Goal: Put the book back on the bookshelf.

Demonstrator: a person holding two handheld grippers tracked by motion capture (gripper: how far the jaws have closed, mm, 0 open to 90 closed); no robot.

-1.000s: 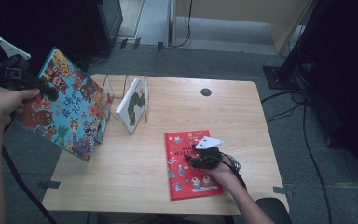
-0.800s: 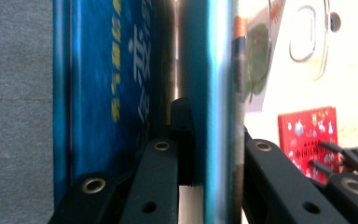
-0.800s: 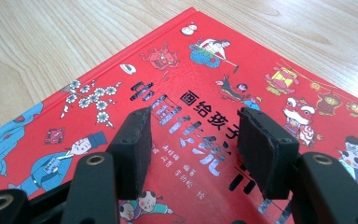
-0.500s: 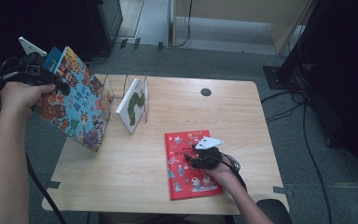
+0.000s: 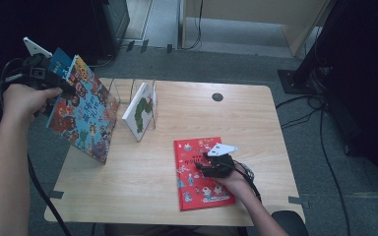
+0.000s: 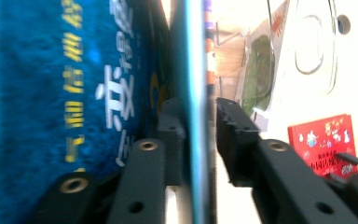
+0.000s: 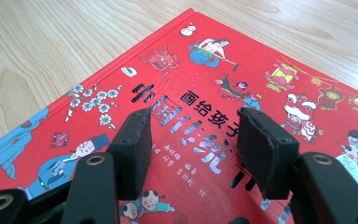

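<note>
A clear wire book rack [image 5: 128, 96] stands near the far left corner of the pale wooden worktop [image 5: 256, 118]. In it leans one white picture book with a green caterpillar on its cover [image 5: 139, 110], tilted against a divider.

Just left of the rack, the left tool [image 5: 61, 88] holds up a large blue picture book crowded with colourful cartoon faces [image 5: 81, 115], its lower corner over the worktop's left edge. In the left gripper view the book's thin edge [image 6: 196, 112] runs between the two black jaws; these have just been opening, one pad is against the cover and a slim gap shows beside the other.

Nearer the person than the rack, and to its right, a red picture book with gold lettering [image 5: 199, 174] lies flat on the worktop. The right tool [image 5: 203, 168] rests on its cover, jaws partly apart, gripping nothing.
</note>
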